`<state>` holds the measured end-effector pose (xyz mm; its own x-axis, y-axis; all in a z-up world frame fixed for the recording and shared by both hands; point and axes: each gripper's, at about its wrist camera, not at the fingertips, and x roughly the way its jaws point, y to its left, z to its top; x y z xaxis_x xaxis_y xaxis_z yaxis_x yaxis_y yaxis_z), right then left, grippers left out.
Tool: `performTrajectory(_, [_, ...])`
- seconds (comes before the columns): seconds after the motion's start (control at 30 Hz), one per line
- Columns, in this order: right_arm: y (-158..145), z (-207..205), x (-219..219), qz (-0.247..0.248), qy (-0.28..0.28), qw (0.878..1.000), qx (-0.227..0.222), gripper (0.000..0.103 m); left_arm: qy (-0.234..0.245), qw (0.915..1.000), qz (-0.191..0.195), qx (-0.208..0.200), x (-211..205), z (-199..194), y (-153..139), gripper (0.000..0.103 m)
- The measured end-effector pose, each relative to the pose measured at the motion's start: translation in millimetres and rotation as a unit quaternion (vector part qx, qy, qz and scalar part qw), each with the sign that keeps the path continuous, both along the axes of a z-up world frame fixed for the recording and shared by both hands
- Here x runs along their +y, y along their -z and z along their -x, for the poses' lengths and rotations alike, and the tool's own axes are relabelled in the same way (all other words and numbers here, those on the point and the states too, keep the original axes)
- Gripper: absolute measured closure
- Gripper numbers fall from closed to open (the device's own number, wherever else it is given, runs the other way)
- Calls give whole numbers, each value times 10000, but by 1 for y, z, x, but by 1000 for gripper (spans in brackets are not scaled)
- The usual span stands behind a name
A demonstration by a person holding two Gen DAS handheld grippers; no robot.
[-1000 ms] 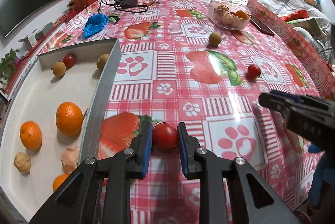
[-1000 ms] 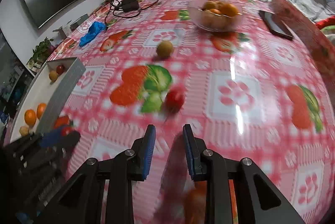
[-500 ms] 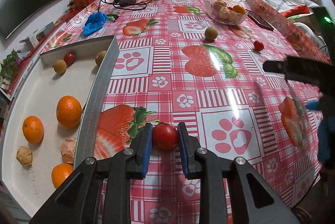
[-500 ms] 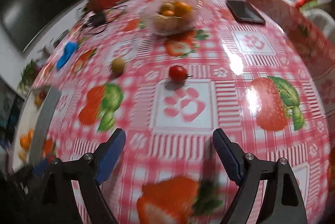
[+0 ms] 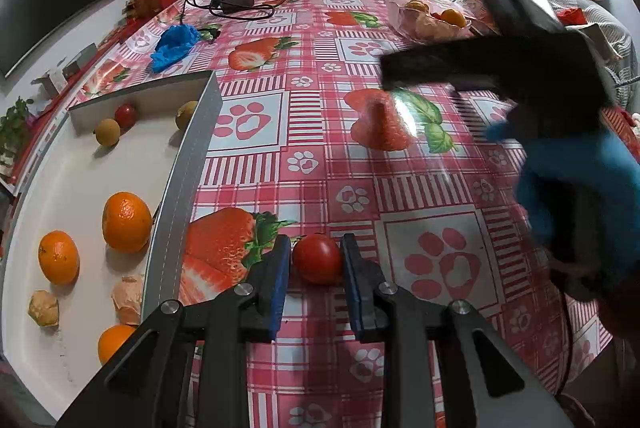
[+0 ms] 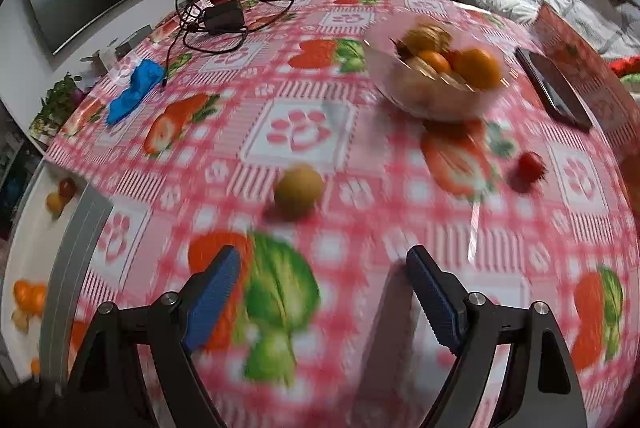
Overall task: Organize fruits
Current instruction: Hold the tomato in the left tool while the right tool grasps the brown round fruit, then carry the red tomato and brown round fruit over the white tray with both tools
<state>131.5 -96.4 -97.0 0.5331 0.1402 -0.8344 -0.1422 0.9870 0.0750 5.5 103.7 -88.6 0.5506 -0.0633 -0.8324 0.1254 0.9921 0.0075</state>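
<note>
Left wrist: tomato (image 5: 317, 259) between fingers (image 5: 276, 280).

Tomato (image 5: 317, 258): red, round, clamped between my left claw (image 5: 315, 270) pads, by the tray (image 5: 178, 196).
Tray fruit: three oranges (image 5: 126, 222), small ones at the far end.
Brownish fruit (image 6: 299, 191): loose on the tabletop (image 6: 400, 212).
Small tomato (image 6: 530, 167): beyond it.

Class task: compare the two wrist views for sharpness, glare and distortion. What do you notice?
Left wrist: sharp on the tomato, glare streak on the tablecloth, passing right gripper smeared. Right wrist: motion blur everywhere, round fruit soft. Both: fisheye bends the table edges.
</note>
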Motion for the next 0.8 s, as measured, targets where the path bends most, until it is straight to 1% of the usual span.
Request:
performTrajectory(0.07, [1, -11, 7, 39, 6, 10000, -50, 17, 18, 10000, 6, 3, 0, 0, 0, 75])
performTrajectory(0.1, [2, -16, 10, 79, 12, 9999, -72, 19, 28, 10000, 7, 6, 0, 0, 0, 75])
performTrajectory(0.13, [2, -19, 13, 136, 17, 9999, -101, 29, 31, 10000, 16, 11, 0, -1, 0, 75])
performTrajectory(0.17, [1, -21, 17, 268, 14, 9995, -159, 35, 32, 10000, 27, 17, 1, -1, 0, 75])
performTrajectory(0.2, [1, -23, 20, 357, -2, 9992, -188, 49, 33, 10000, 35, 20, 1, -1, 0, 75])
performTrajectory(0.23, [0, -23, 22, 383, -42, 9990, -208, 67, 33, 10000, 39, 18, 1, -1, 0, 75])
performTrajectory(0.27, [0, -21, 23, 374, -86, 9991, -206, 74, 33, 10000, 37, 11, 1, -1, 0, 75])
performTrajectory(0.37, [-1, -15, 19, 291, -128, 9994, -168, 74, 40, 10000, 34, -1, 0, -1, 0, 74])
performTrajectory(0.43, [-3, -4, 11, 49, -147, 9998, -102, 74, 32, 10000, 84, 1, 2, -1, 0, 74])
performTrajectory(0.47, [-4, 6, 3, -172, -121, 9998, -37, 74, 34, 10000, 92, -2, 2, -1, 0, 74])
performTrajectory(0.53, [-7, 22, -9, -358, -71, 9993, 8, 74, 42, 9999, 91, -16, 2, -1, 1, 75])
performTrajectory(0.7, [-17, 76, -41, -606, 81, 9981, 19, 74, -19, 9997, 258, 37, 6, -3, 0, 74])
performTrajectory(0.8, [-21, 104, -52, -635, 166, 9978, -22, 74, -68, 9991, 383, 150, 9, -4, -1, 75])
